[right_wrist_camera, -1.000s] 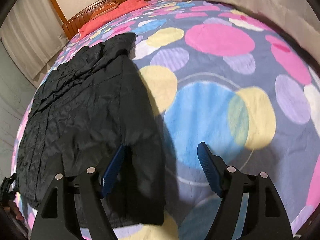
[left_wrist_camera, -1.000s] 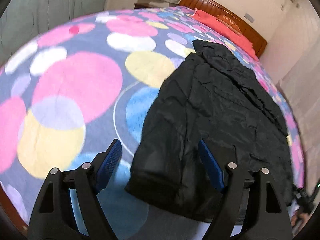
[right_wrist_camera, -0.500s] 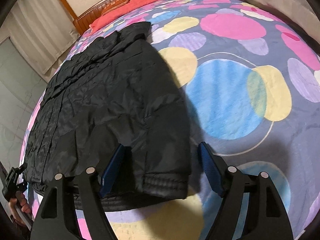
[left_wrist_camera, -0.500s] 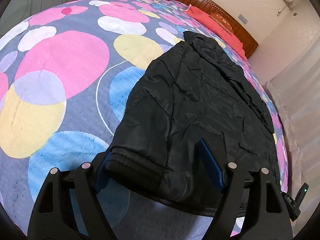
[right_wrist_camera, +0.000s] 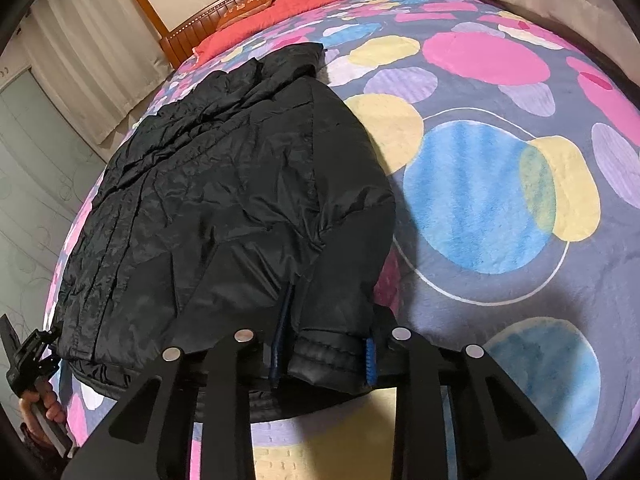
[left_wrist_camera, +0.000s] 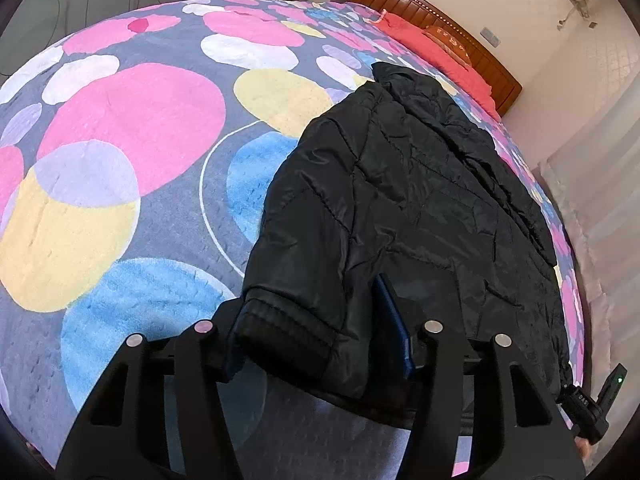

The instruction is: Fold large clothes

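1. Left wrist view: black quilted puffer jacket (left_wrist_camera: 420,200) spread flat along the right side of a bed (left_wrist_camera: 132,184) under a grey fleece blanket with pink, yellow and blue circles, collar toward the wooden headboard (left_wrist_camera: 448,36), hem at the near edge.
2. Risk one: slippery, puffy shell sliding out from between the pads once lifted, since only the ribbed cuff end of each sleeve sits in the grip. Likely cause: a shallow bite on the padding rather than on the firmer ribbing.
3. Risk two: uneven lift, one sleeve rising ahead of the other and skewing the fold line. Likely cause: left jaws less far closed than the right.
4. Risk three: dragging the whole jacket off the near edge of the bed instead of turning the sleeves over the body. Likely cause: pulling back rather than up and forward.
5. Left hand-held gripper (left_wrist_camera: 316,344): jaws partly spread and closing, left sleeve cuff (left_wrist_camera: 288,340) between them; right blue pad against the sleeve, far pad hidden under the cuff, so firm pinch not confirmed.
6. Right hand-held gripper (right_wrist_camera: 324,356): jaws narrow and closing, both blue pads flanking and touching the right sleeve cuff (right_wrist_camera: 328,364), pinching it.
7. Person's hand (right_wrist_camera: 44,404) on the left tool's handle at the lower left of the right wrist view.
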Action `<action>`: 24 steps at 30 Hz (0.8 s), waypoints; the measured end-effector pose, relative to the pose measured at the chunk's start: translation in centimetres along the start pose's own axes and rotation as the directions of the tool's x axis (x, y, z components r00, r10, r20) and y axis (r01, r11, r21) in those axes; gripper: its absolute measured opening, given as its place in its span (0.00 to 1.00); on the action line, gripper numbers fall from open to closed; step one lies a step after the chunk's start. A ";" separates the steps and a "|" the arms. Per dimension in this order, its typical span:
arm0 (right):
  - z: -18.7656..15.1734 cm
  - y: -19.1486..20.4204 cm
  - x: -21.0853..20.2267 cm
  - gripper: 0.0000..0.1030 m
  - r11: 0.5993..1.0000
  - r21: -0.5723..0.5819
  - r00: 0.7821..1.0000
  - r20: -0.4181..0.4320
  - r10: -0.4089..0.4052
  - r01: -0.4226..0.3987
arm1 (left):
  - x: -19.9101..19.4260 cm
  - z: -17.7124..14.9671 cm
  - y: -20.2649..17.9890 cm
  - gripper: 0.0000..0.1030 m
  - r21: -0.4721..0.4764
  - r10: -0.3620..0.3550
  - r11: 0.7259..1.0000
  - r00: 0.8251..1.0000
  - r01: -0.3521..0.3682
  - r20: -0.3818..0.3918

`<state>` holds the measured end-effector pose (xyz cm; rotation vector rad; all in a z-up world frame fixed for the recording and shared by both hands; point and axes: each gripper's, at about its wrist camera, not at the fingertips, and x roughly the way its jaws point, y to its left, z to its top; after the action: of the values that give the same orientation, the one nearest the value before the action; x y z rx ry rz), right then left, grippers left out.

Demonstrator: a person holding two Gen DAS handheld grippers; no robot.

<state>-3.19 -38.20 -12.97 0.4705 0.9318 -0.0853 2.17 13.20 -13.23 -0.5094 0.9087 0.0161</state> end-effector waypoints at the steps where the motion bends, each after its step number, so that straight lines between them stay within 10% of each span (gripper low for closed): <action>1: 0.0 0.0 0.0 0.28 1.000 0.000 1.000 0.001 0.001 -0.001 | 0.0 0.0 0.0 0.47 -0.003 -0.005 1.000 1.000 0.005 -0.002; 9: -0.3 0.0 -0.7 0.23 1.000 0.014 0.999 0.018 0.028 -0.028 | -0.7 -0.1 0.4 0.19 -0.035 -0.078 0.996 0.997 0.078 -0.001; 24: -0.4 -0.6 -2.4 0.18 0.992 0.054 0.993 0.025 0.115 -0.116 | -3.5 -0.1 0.6 0.14 -0.081 -0.172 0.982 0.985 0.173 0.013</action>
<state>-5.04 -38.85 -11.49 0.5723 0.8807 -0.0111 -0.22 14.37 -10.94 -0.6626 0.8579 -0.1031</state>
